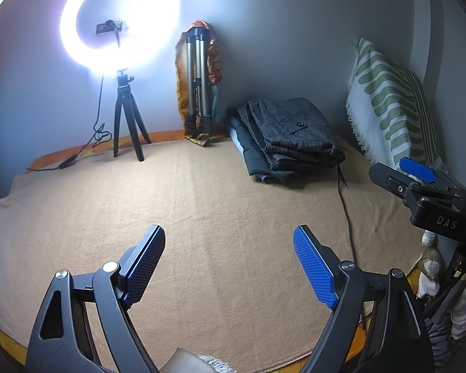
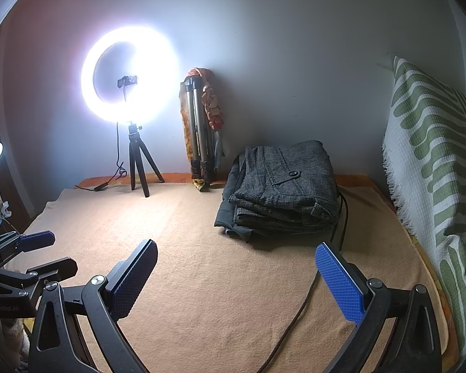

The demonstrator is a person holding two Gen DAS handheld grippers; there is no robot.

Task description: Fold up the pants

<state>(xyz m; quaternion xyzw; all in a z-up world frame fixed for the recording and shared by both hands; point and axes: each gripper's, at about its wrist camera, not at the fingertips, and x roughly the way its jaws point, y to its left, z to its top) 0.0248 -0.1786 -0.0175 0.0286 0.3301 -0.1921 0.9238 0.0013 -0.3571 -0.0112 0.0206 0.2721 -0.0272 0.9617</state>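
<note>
Grey checked pants (image 1: 290, 132) lie folded on top of a small stack of dark clothes at the back right of the tan blanket (image 1: 202, 205); they also show in the right wrist view (image 2: 287, 183). My left gripper (image 1: 230, 264) is open and empty, above the blanket's front, well short of the stack. My right gripper (image 2: 236, 276) is open and empty, also short of the stack. The right gripper shows at the right edge of the left wrist view (image 1: 419, 183); the left gripper shows at the left edge of the right wrist view (image 2: 31, 255).
A lit ring light on a small tripod (image 2: 130, 77) stands at the back left. A folded silver tripod (image 2: 198, 130) leans on the wall. A green-patterned pillow (image 2: 435, 168) stands on the right. A dark cable (image 2: 304, 304) runs across the blanket beside the stack.
</note>
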